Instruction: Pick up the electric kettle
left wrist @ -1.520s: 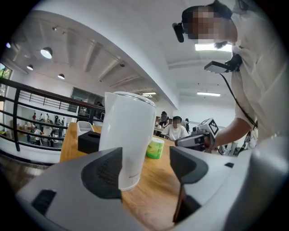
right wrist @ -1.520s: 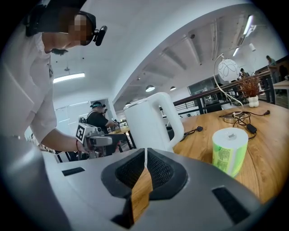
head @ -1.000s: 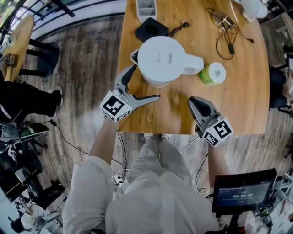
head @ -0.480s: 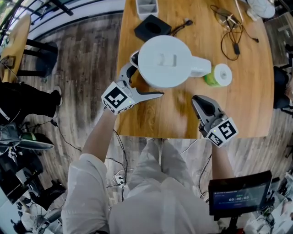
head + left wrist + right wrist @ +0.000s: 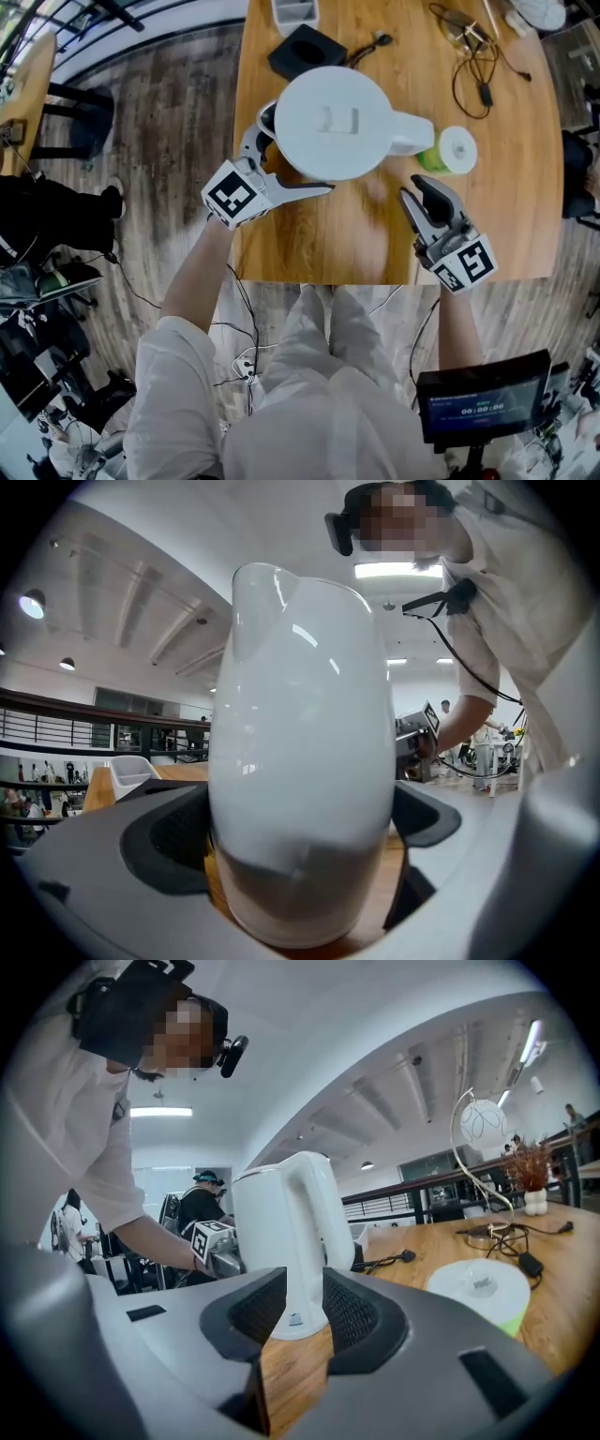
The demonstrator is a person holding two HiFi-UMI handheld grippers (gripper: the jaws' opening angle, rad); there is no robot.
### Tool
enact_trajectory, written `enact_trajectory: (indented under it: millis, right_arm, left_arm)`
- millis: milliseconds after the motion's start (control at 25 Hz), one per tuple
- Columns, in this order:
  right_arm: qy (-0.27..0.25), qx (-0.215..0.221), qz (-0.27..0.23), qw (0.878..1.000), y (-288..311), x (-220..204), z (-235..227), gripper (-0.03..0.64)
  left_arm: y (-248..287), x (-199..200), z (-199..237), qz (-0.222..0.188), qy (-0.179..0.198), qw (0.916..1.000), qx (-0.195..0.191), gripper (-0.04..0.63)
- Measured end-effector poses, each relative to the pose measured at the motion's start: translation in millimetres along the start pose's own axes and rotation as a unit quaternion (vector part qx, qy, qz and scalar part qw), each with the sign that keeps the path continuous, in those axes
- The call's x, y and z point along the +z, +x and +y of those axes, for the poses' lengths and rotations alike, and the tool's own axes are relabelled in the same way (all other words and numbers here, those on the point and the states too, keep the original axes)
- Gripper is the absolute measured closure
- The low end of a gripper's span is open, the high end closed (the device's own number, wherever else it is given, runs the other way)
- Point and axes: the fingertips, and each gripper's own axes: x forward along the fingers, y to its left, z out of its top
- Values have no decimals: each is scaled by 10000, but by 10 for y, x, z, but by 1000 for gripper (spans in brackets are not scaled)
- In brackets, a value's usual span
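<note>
One electric kettle (image 5: 333, 122) stands on the table (image 5: 506, 234); left claw (image 5: 298, 152) spread around its body, right claw (image 5: 422, 190) just opening, empty.

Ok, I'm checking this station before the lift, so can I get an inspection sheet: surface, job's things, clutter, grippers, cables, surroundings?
Surface: wooden table, bare near the front edge.
Job's things: white electric kettle upright on the table, lid shut, handle toward the right gripper.
Clutter: green-and-white roll beside the handle; black base and white bin behind the kettle.
Grippers: left gripper open, jaws either side of the kettle's lower body; right gripper open, jaws have just been opening, nothing between them, short of the handle.
Cables: black cable coiled at the table's far right; loose leads over the floor.
Surroundings: plank floor, a screen at the person's right, another person at left.
</note>
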Motion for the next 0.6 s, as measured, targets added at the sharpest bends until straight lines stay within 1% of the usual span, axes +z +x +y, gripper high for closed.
enact_trajectory:
  millis: [120, 200, 360, 600]
  right_arm:
    - [-329, -93, -29, 9994, 43, 117, -123, 467]
    - [-480, -82, -17, 9988, 91, 178, -181, 452]
    - [-675, -2, 28, 9977, 224, 256, -253, 439]
    - [-835, 176, 153, 9962, 426, 258, -293, 434]
  left_arm:
    - [-17, -19, -3, 61, -30, 10000, -17, 12]
    - [-19, -16, -3, 50, -36, 10000, -25, 12]
    - [-24, -7, -6, 18, -50, 10000, -32, 12]
    - [-26, 2, -8, 31, -64, 10000, -44, 12]
